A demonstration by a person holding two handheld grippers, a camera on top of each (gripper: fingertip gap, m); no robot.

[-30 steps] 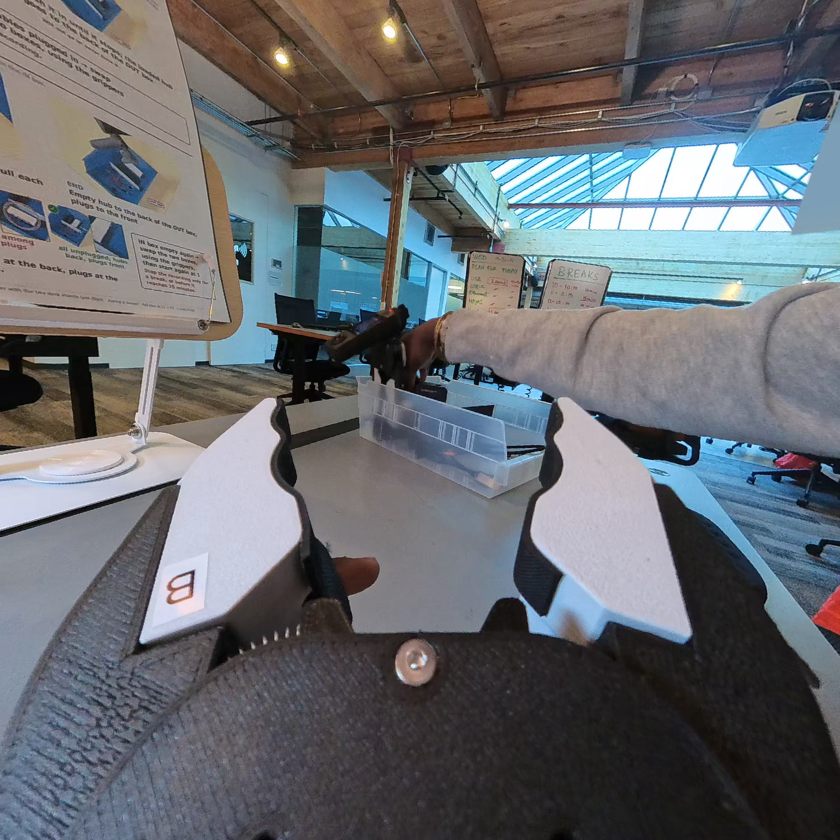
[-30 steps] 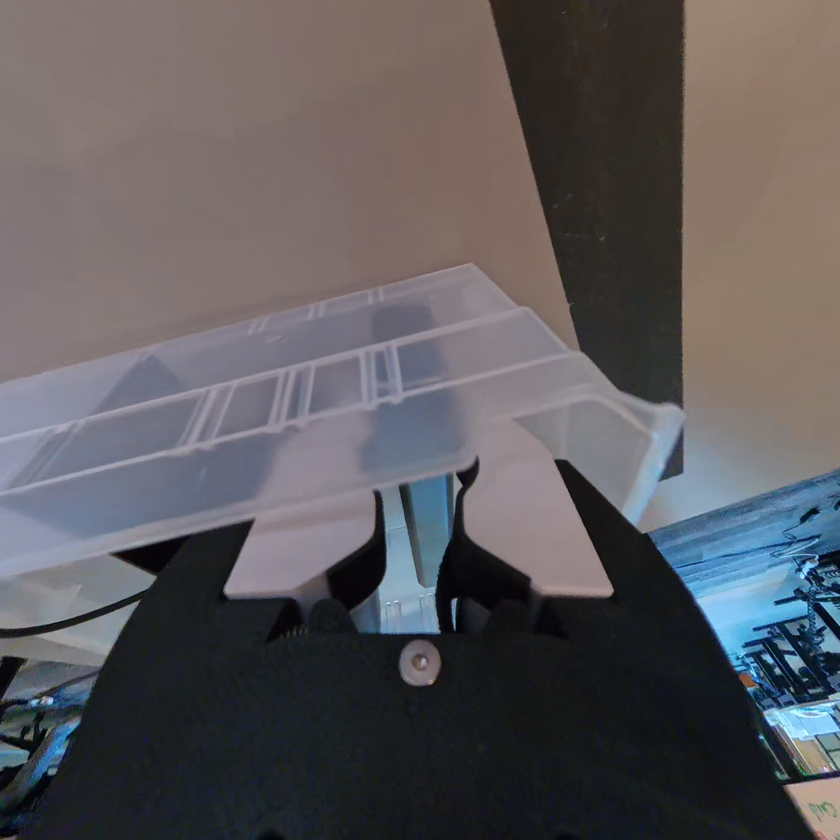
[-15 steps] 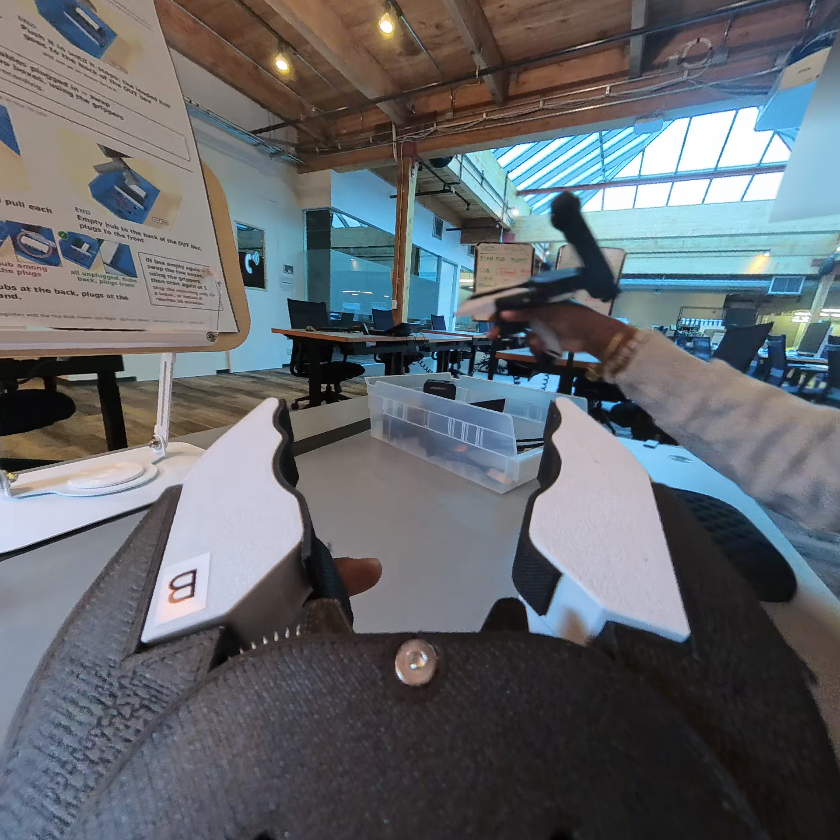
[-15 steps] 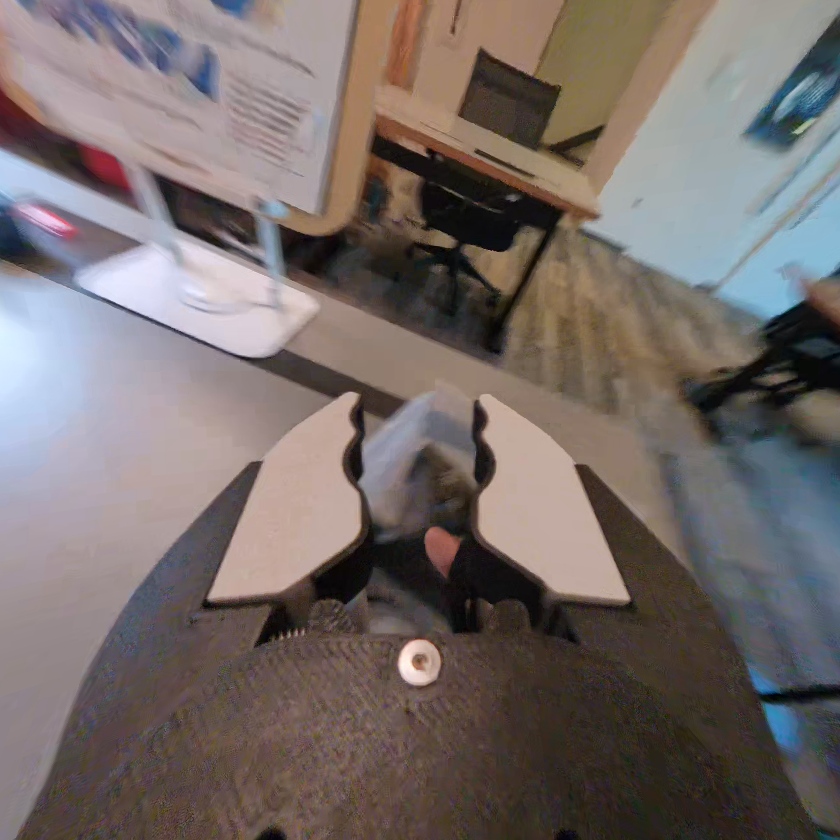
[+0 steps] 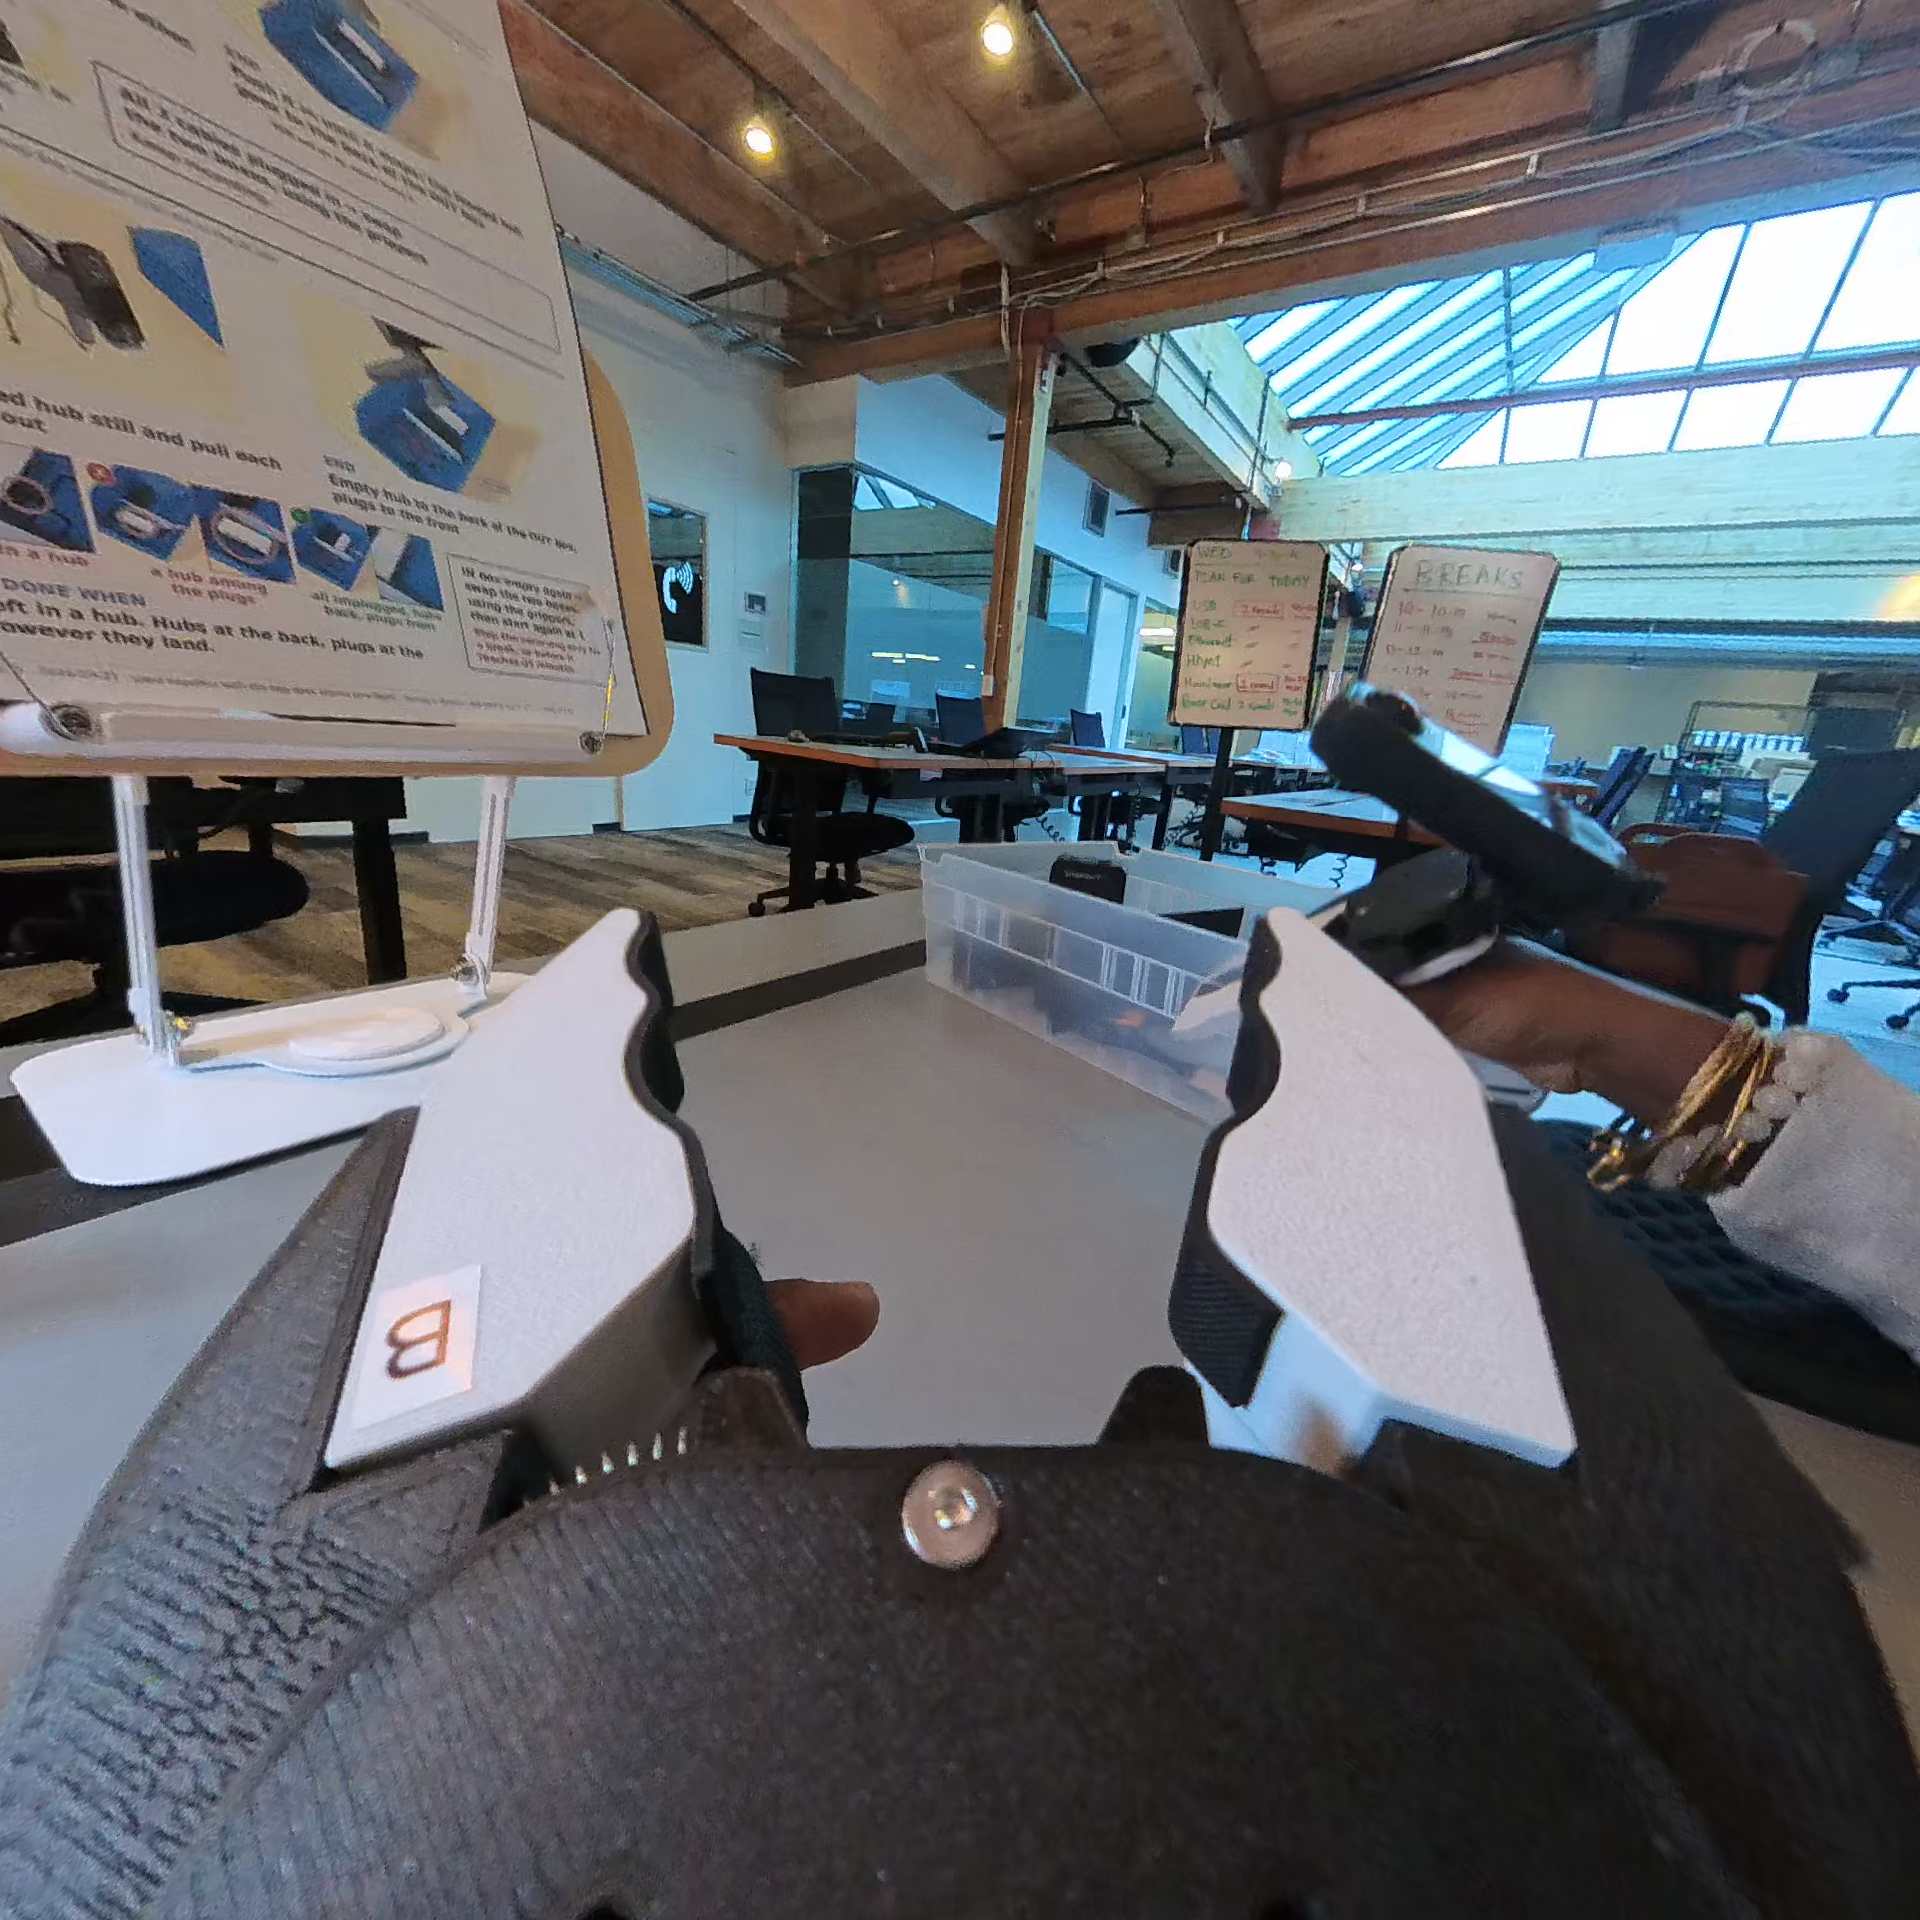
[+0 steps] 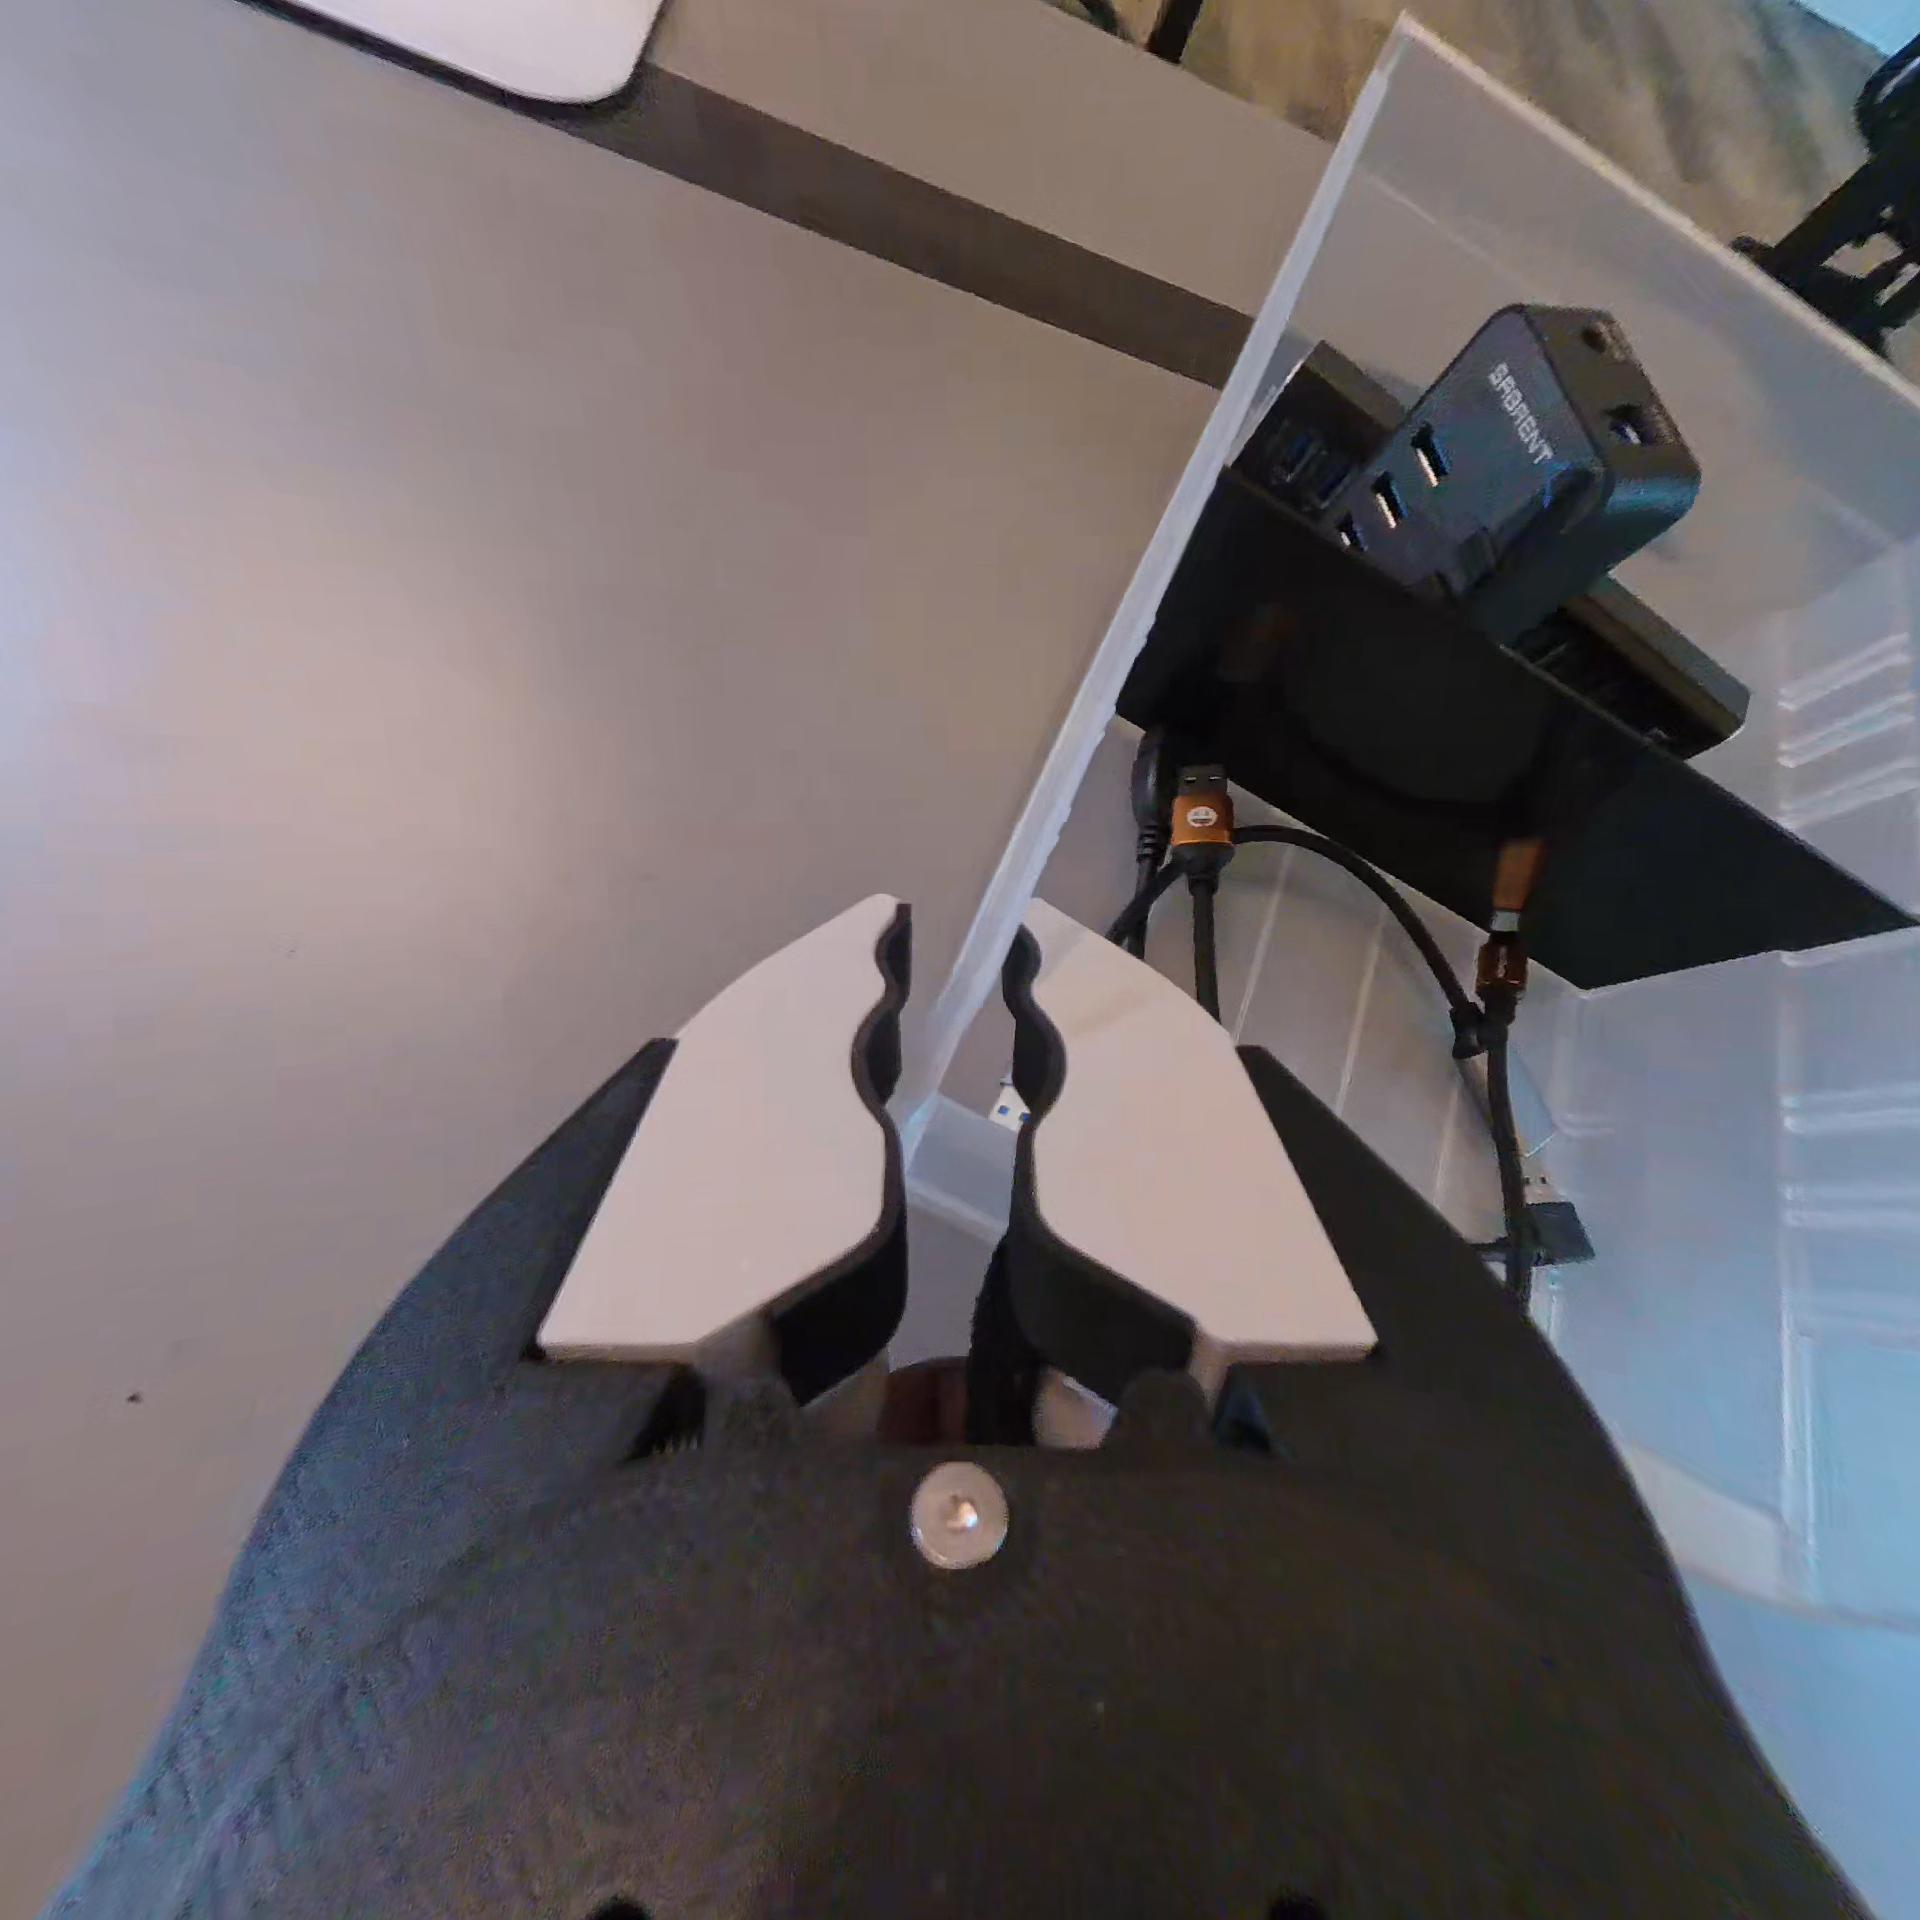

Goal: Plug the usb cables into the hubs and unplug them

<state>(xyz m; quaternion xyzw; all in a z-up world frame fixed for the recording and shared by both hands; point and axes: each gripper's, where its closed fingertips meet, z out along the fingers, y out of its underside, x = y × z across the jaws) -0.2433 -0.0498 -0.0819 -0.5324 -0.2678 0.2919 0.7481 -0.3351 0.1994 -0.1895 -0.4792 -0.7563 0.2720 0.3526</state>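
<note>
A clear plastic bin [image 5: 1081, 935] stands on the grey table [image 5: 935, 1164]. In the right wrist view it holds a black USB hub [image 6: 1527, 468] lying on another black hub [image 6: 1299, 436], and loose black cables with orange plugs [image 6: 1203, 821] [image 6: 1512, 883]. My right gripper [image 6: 961, 935] straddles the bin's side wall [image 6: 1143, 582] near its corner. Its jaws are narrow, with a gap showing between the left pad and the wall. It also shows in the left wrist view [image 5: 1455, 821]. My left gripper [image 5: 951, 935] is wide open and empty, short of the bin.
An instruction board [image 5: 291, 364] on a white stand [image 5: 208, 1091] is at the table's left. A dark seam [image 6: 935, 239] crosses the table behind the bin. A flat black panel [image 6: 1455, 748] lies across the bin. Office desks and chairs stand beyond. Some 30 cm of space lies between my two pairs of fingers.
My right gripper swung from up in the air down onto the bin's side wall, and its jaws narrowed around the wall. My left gripper stayed open and hardly moved.
</note>
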